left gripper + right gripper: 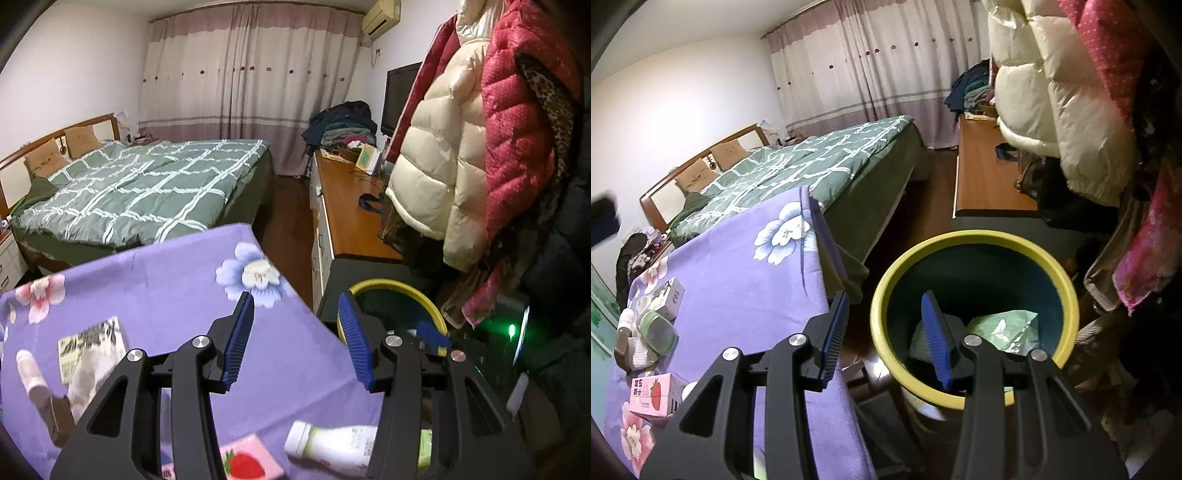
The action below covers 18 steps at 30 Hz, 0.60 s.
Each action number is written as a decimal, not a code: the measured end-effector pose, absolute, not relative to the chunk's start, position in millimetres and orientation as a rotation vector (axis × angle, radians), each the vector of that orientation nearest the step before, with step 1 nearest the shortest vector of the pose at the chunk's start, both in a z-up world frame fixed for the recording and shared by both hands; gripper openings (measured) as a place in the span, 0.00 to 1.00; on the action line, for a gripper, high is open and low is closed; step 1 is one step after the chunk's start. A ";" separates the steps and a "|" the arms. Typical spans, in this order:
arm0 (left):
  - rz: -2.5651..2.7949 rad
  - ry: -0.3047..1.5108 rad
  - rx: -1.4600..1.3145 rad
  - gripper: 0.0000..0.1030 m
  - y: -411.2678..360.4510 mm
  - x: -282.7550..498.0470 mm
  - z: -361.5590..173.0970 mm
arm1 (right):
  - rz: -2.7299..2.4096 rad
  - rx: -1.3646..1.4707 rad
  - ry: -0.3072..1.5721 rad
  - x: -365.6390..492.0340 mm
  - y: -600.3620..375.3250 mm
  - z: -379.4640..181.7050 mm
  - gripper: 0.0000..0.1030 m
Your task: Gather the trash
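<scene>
A yellow-rimmed bin stands on the floor right of a table under a purple flowered cloth. Green and pale wrappers lie inside it. My right gripper is open and empty, over the gap between table edge and bin. My left gripper is open and empty above the table's right edge; the bin is beyond its right finger. On the cloth lie a white bottle, a pink strawberry carton, a patterned box and a small white bottle.
A bed with a green checked quilt is behind the table. A wooden sideboard runs along the right wall. Puffy coats hang above the bin. A green container and strawberry carton sit at the table's left.
</scene>
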State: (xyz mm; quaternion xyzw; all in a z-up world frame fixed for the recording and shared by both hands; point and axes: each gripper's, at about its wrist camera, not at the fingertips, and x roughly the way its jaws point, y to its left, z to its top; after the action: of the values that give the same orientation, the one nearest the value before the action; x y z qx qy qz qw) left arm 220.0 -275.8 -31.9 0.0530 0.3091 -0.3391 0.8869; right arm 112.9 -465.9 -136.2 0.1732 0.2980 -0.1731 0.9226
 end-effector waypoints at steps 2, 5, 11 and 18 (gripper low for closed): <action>-0.707 0.655 0.104 0.47 -268.7 211.6 -36.9 | -0.370 0.353 0.600 107.6 -469.1 -131.4 0.39; -0.714 0.677 0.104 0.47 -261.7 195.4 -47.5 | -0.403 0.343 0.582 97.1 -473.3 -125.1 0.39; -0.748 0.730 0.124 0.52 -256.7 150.9 -75.7 | -0.432 0.334 0.563 72.7 -483.8 -119.6 0.42; -0.830 0.781 0.156 0.82 -285.8 88.2 -109.4 | -0.447 0.346 0.556 48.4 -495.1 -122.1 0.43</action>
State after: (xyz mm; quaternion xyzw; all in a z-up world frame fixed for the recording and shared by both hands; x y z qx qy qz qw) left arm 88.2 -285.8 -109.4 0.0737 0.3692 -0.3924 0.8392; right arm 48.4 -495.1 -122.1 0.1687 0.2709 -0.2176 0.9224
